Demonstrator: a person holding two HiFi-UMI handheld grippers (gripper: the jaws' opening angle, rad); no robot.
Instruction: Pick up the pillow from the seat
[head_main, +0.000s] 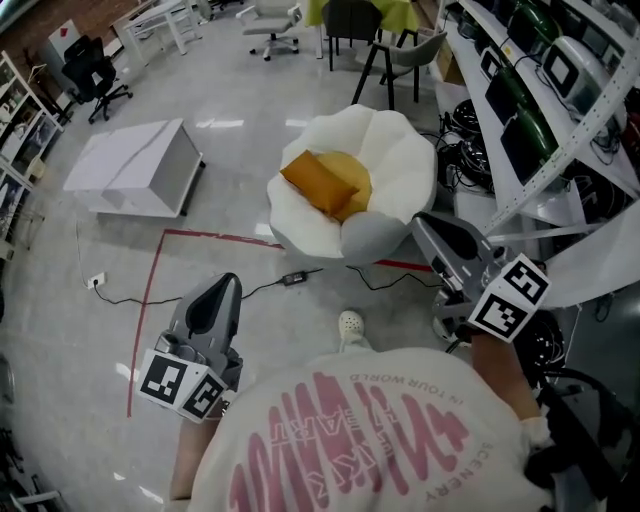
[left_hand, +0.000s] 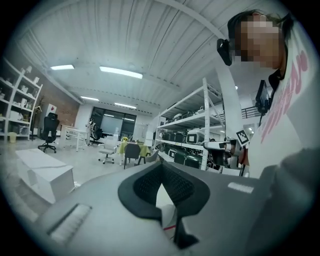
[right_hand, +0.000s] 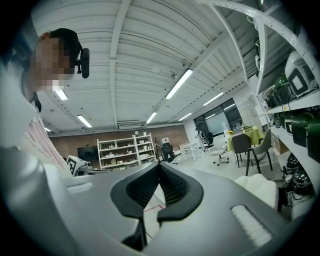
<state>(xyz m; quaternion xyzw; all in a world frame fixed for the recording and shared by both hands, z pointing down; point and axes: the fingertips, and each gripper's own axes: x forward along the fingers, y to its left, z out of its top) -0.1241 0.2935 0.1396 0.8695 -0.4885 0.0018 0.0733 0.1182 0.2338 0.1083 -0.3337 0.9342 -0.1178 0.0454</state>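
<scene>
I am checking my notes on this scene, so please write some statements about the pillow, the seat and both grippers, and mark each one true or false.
1. The pillow lies on the white seat. True.
2. The left gripper holds the pillow. False: its jaws are shut on nothing, away from the seat.
3. The right gripper has its jaws wide apart. False: they are shut and empty.
4. A red tape line runs across the floor. True.
</scene>
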